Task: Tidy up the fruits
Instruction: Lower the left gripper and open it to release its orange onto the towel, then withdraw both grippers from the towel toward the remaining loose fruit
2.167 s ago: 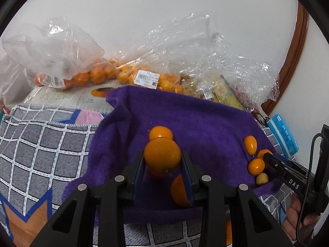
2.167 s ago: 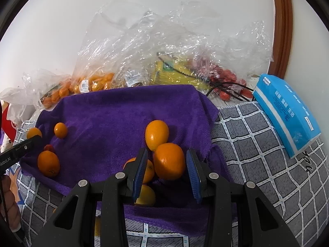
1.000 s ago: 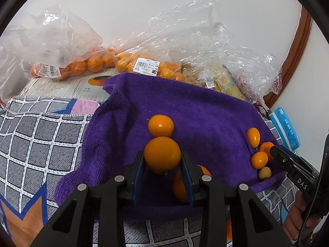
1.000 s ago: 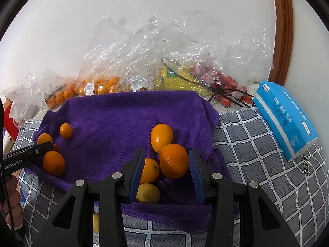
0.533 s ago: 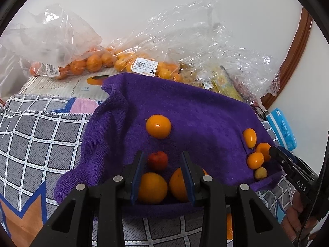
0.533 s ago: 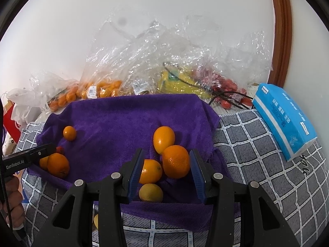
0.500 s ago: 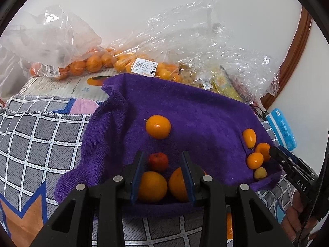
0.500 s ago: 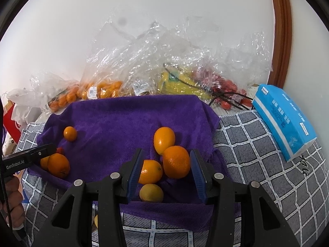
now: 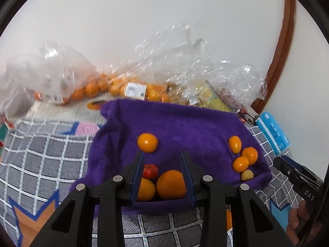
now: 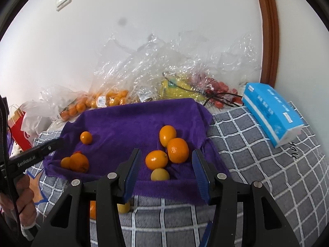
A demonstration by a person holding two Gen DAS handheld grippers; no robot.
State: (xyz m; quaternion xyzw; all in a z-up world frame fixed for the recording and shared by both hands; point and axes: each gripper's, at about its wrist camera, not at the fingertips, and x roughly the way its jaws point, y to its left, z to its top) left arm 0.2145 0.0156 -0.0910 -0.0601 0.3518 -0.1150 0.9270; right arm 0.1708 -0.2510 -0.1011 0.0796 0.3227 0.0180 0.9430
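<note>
A purple towel (image 9: 185,123) lies on the checkered cloth with two groups of fruit. My left gripper (image 9: 162,154) hovers open above the left group: a big orange (image 9: 170,184), a smaller orange (image 9: 145,189), a small red fruit (image 9: 150,170) and a round orange (image 9: 147,142) farther back. Nothing is between its pads. The jaws of my right gripper (image 10: 166,151) are opening and hold nothing. Beyond them on the towel (image 10: 133,123) lie an oval orange (image 10: 167,134), two round oranges (image 10: 177,150) and a pale yellow fruit (image 10: 160,174).
Clear plastic bags of oranges (image 9: 131,88) and other fruit (image 10: 216,86) crowd the wall behind the towel. A blue tissue pack (image 10: 271,115) lies at the right and a red paper bag (image 10: 18,127) at the far left. Loose fruit (image 10: 123,206) sits below the towel's front edge.
The left gripper let its orange go onto the towel's front edge beside another orange, then rose and drew back. The right jaws widened and backed away from the oranges.
</note>
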